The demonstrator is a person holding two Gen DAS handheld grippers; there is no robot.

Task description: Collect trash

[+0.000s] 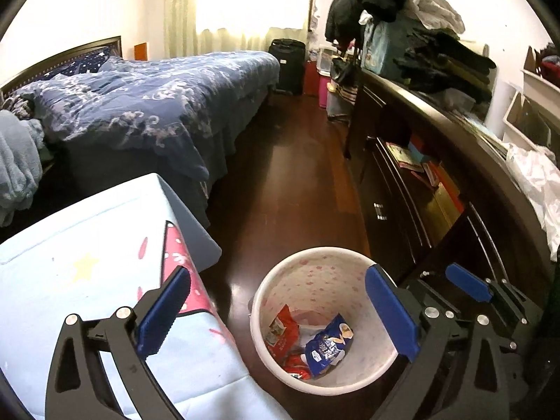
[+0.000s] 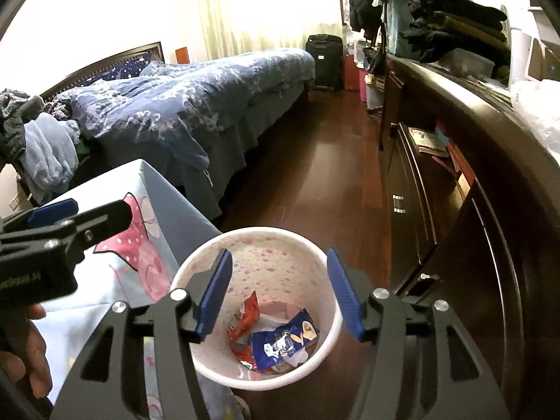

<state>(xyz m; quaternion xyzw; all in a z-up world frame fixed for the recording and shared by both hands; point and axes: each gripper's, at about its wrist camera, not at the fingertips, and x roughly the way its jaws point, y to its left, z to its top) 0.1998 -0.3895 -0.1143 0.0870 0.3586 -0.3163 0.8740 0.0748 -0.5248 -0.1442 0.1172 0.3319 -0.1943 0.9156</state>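
Observation:
A white trash bin with pink spots stands on the dark wood floor, right beside the table. Inside it lie a blue snack wrapper, a red wrapper and some paper. My left gripper is wide open above the bin's left side, with nothing between its blue pads. In the right wrist view my right gripper hangs open straight over the bin, and the blue wrapper and red wrapper lie loose below it. The left gripper shows at the left edge there.
A table under a light-blue cartoon cloth stands left of the bin. A bed with a blue quilt lies beyond it. A dark dresser piled with clothes runs along the right. A hand holds the left gripper.

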